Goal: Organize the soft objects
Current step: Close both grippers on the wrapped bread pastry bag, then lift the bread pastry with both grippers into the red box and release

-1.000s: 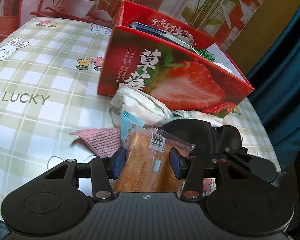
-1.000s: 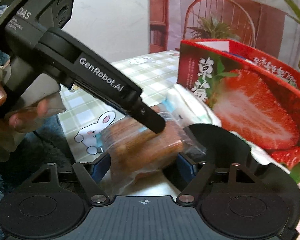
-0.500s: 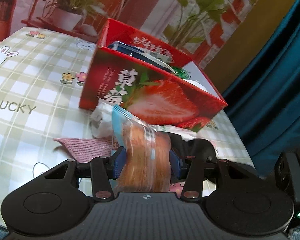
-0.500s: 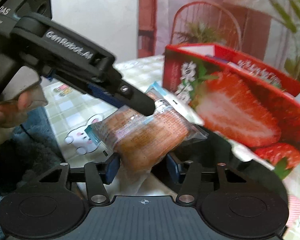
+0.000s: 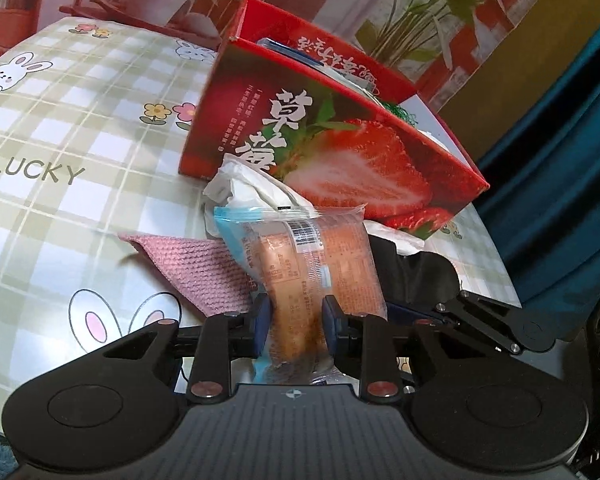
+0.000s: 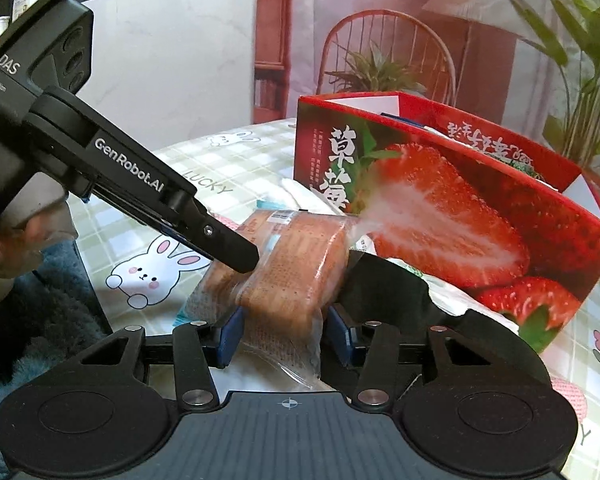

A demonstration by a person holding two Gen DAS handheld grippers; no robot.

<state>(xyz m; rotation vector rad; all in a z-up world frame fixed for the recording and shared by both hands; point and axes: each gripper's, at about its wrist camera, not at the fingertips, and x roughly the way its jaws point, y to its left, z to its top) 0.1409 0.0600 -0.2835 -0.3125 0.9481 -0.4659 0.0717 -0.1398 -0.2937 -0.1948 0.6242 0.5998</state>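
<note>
A bread loaf in a clear wrapper [image 5: 300, 272] is held off the table by both grippers. My left gripper [image 5: 294, 320] is shut on one end of it. My right gripper [image 6: 282, 334] is shut on the other end of the bread [image 6: 300, 260]. The left gripper's arm [image 6: 140, 176] crosses the right wrist view from the upper left. The red strawberry box [image 5: 340, 152] stands open just behind the bread, with several items inside. It also shows in the right wrist view [image 6: 440, 208].
A pink knitted cloth [image 5: 196, 268] lies on the checked tablecloth [image 5: 60, 128], left of the bread. A white crumpled packet [image 5: 252, 188] leans against the box front. A black object [image 5: 412, 268] lies right of the bread. Blue curtain [image 5: 560, 160] hangs at the right.
The bread has been lifted and turned in the two grippers, and both jaws have closed tighter on it. The box now sits closer behind it.
</note>
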